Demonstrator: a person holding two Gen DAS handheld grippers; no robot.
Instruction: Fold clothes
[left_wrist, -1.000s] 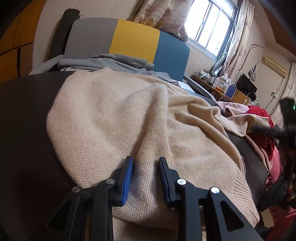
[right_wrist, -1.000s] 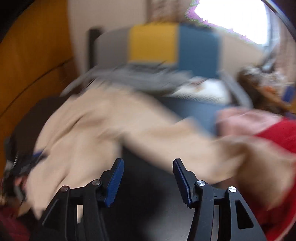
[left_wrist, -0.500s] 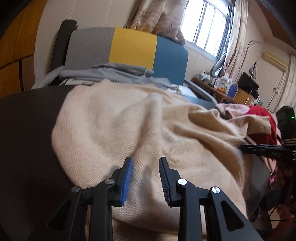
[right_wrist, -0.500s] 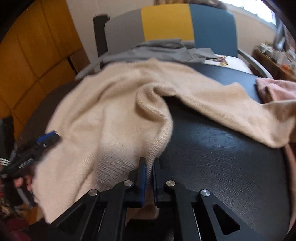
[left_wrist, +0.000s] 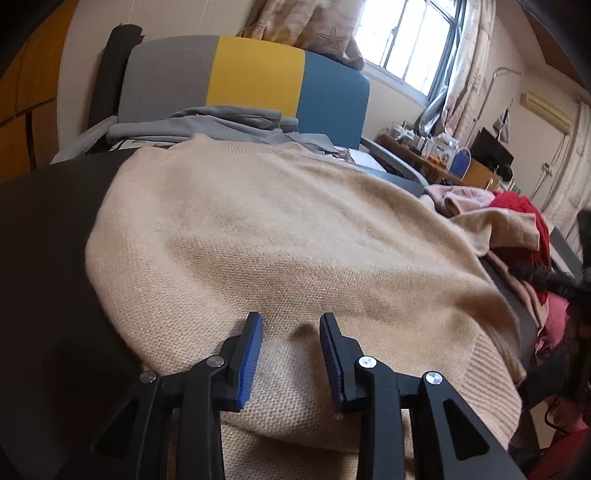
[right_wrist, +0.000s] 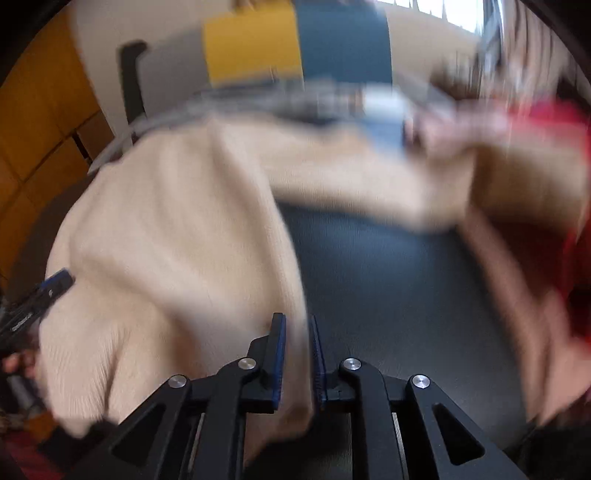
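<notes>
Cream knitted sweater (left_wrist: 280, 236) spread on dark table (left_wrist: 40, 258). Right gripper (right_wrist: 297, 354), jaws just eased, pinches its edge mid-fold; left gripper (left_wrist: 291, 354) hovers spread. Next: carry edge across.

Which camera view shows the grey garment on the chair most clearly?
The left wrist view: the grey garment is sharp there, lying crumpled on the chair behind the beige sweater. In the right wrist view it is only a blurred grey streak.
</notes>
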